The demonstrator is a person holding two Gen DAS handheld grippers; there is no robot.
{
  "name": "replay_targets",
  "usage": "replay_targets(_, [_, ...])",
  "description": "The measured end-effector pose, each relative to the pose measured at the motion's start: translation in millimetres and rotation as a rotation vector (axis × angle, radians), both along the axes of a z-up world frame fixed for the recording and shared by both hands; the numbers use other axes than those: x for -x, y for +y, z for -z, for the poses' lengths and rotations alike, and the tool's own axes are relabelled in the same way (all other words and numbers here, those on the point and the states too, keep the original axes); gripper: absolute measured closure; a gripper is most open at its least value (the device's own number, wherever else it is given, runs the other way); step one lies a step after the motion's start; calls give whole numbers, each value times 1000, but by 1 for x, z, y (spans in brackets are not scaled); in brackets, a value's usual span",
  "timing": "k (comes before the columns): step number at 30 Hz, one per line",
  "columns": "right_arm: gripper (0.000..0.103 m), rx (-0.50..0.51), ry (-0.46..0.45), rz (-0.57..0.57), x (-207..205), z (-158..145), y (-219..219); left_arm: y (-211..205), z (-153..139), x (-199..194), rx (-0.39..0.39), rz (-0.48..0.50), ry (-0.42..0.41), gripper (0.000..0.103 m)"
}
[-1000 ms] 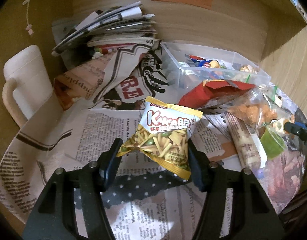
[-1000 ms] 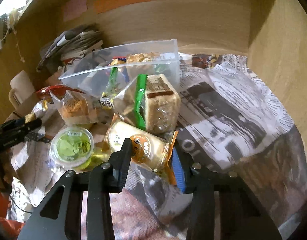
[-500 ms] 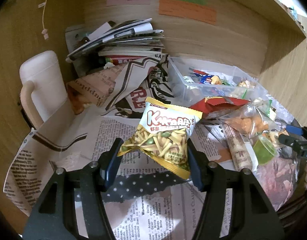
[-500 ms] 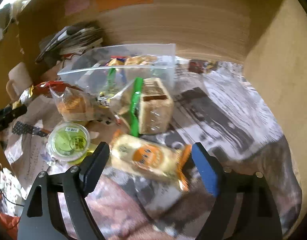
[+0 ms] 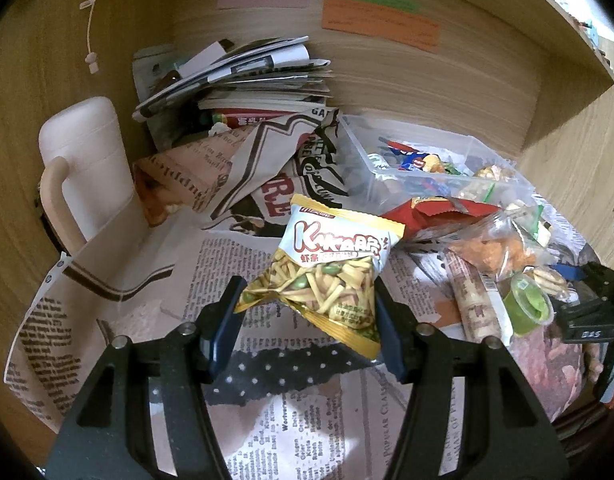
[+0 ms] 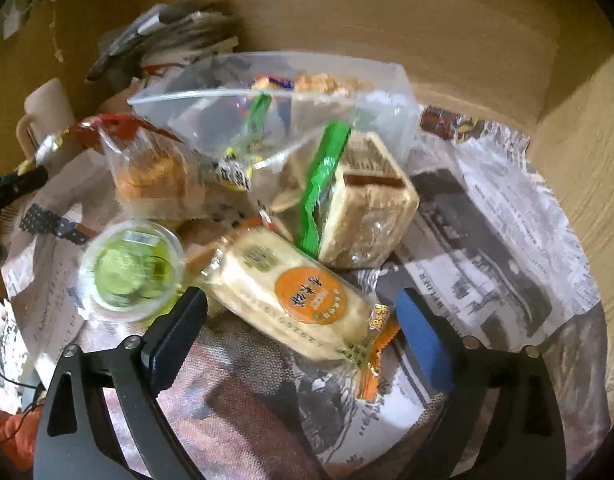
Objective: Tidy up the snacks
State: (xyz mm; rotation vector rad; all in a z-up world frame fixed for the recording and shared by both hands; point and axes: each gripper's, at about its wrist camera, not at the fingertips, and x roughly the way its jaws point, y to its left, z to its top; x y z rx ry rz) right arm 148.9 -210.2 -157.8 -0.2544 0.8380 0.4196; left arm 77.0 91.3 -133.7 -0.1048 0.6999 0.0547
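Left hand-held gripper (image 5: 307, 312) pinches yellow-edged foil snack bag (image 5: 331, 268) by its lower corner, so it may slip; right hand-held gripper (image 6: 303, 316) gapes wide over cream-and-orange wrapped biscuit pack (image 6: 295, 292).

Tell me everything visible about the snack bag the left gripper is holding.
The snack bag is a small sealed pillow pouch of glossy plastic with gold crimped ends, a white top panel with red lettering, and a printed picture of yellow sticks and green peas. It is tilted, top edge toward the upper right, lifted above the newspaper. The left gripper is shut on its lower half, one finger on each side.
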Motion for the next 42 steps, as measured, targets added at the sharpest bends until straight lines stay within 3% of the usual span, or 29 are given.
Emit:
replay_targets(3, [16,3,-26,14,1,0,0,-2,-2,-1,-3,1,-6,43])
replay_targets(5, [39,-7,-29,15,2,-3,-2,-2,-4,-2,-1,2,-11,43])
replay_targets(11, [65,-11,-32,18,11,-7,-9,-2,-10,-3,0,8,-27,43])
replay_targets(17, [64,-43,-3,15,20,-11,-23,-6,-12,-4,5,27,-34,43])
replay_targets(18, [61,-28,-11,22,21,-12,-24,-6,-13,-4,6,28,-35,43])
replay_targets(20, [37,-12,-38,31,22,-13,-23,-7,-13,-4,9,31,-35,43])
replay_targets(21, [34,-9,-53,32,22,-14,-23,-7,-13,-4,10,31,-35,43])
replay_targets(28, [34,-6,-62,-19,6,-12,-8,-6,-15,-6,14,28,-36,43])
replay_targets(30, [39,-11,-67,-45,4,-12,-2,-5,-16,-6,15,26,-38,43])
replay_targets(31, [51,-17,-59,-63,4,-12,0,-4,-17,-7,15,25,-40,43])
replay_targets(35, [67,-43,-61,-97,8,-15,2,-4,-22,-10,17,24,-48,43])
replay_targets(42, [79,-115,-103,-106,28,-38,-7,-7,-32,-18,24,46,-61,43])
